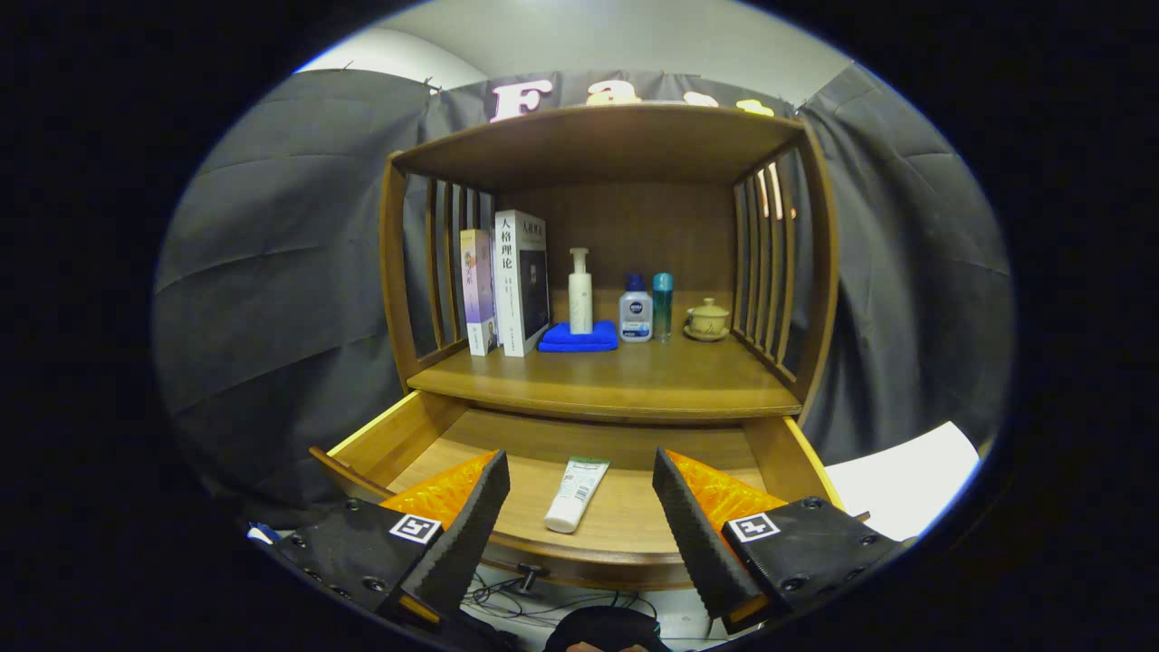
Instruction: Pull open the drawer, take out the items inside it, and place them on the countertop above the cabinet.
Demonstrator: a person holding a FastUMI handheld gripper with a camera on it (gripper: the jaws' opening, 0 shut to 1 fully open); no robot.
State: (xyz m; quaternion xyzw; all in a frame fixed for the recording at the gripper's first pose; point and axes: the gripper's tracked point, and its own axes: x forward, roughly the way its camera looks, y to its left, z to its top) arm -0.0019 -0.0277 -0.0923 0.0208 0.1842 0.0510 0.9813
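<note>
We see the gripper point(579, 493) with fingers spread wide, grasping nothing; the white tube point(575, 494) lies between them at twelve o'clock in the open drawer point(398, 439), whose back runs hidden beneath the countertop point(634, 385).

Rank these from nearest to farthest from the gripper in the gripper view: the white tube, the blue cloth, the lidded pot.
The gripper is open.
1. White tube, in the open drawer, between the fingers.
2. Blue cloth, on the countertop, under the pump bottle.
3. Lidded pot, near the right slats; close to the cloth's depth.
</note>
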